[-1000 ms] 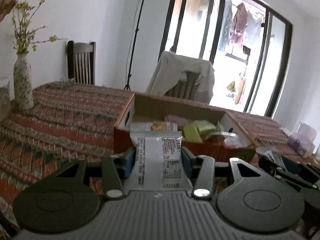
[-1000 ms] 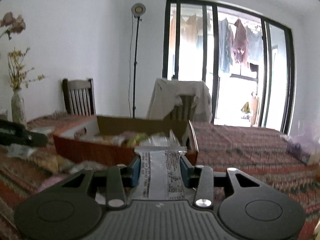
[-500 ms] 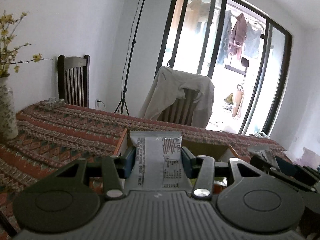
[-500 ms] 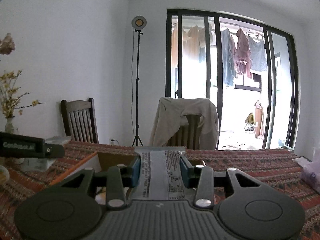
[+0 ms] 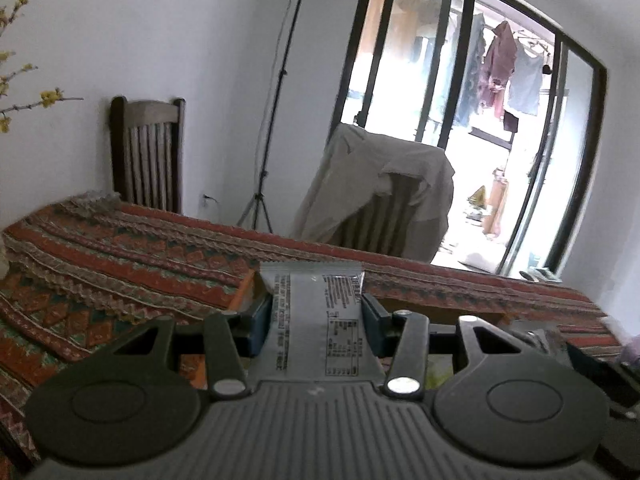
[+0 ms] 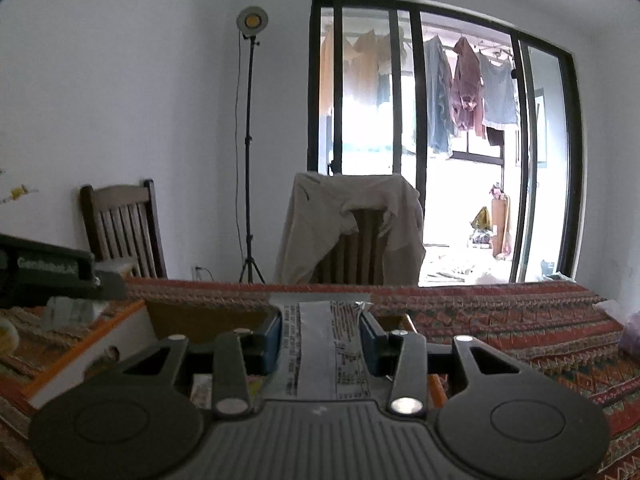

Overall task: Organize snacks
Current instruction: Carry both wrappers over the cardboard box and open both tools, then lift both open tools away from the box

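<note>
In the left wrist view my left gripper (image 5: 316, 320) is shut on a silver snack packet (image 5: 320, 332) with black print, held flat between the blue pads. Just past it shows the orange rim of the cardboard box (image 5: 244, 296). In the right wrist view my right gripper (image 6: 320, 340) is shut on a second silver snack packet (image 6: 320, 348). It hangs over the open cardboard box (image 6: 192, 316), whose contents are mostly hidden by the gripper body. The left gripper's body (image 6: 44, 276) shows at the left edge of that view.
A patterned red tablecloth (image 6: 520, 320) covers the table. Behind it stand a wooden chair (image 5: 148, 156), a chair draped with a pale garment (image 6: 352, 232) and a light stand (image 6: 250, 140). Glass doors (image 6: 440, 140) lie beyond. A purple bag (image 6: 630, 336) sits at the right edge.
Both grippers have moved forward over the box with their packets; the box, fully seen a second ago, now lies mostly under the grippers. Both grips are unchanged.
</note>
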### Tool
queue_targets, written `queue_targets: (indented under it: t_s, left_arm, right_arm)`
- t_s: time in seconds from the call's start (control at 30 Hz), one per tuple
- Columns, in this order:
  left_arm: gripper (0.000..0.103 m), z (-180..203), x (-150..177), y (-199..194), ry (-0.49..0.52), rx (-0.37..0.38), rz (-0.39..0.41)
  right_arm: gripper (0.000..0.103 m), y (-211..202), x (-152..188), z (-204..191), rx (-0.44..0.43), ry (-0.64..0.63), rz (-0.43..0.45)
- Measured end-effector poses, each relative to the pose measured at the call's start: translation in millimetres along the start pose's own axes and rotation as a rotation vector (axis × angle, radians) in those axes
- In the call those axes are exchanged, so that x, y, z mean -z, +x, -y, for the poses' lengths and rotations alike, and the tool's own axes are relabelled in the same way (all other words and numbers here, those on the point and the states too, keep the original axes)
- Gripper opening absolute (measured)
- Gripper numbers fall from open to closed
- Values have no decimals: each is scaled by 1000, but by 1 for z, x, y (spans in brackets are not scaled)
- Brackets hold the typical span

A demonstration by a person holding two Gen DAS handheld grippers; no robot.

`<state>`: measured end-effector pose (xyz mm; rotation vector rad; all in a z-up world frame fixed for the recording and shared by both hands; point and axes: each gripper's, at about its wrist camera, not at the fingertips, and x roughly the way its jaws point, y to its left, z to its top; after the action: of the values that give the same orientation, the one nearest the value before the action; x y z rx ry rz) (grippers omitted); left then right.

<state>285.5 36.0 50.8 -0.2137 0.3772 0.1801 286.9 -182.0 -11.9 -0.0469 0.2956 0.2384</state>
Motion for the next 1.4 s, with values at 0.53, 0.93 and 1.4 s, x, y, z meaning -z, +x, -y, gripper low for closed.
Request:
queue_targets:
  t_s: [0.53, 0.93, 1.4]
  left_arm:
    - [72, -11, 17, 20, 5, 5, -34]
    - [103, -20, 16, 13, -41, -25, 5]
    - [103, -16, 0, -22, -51, 7, 31]
  right_arm:
    - [52, 11, 15, 2, -45, -11, -44]
    - [103, 10, 15, 9, -35, 26, -39]
    - [103, -8, 0, 5, -34, 10, -34]
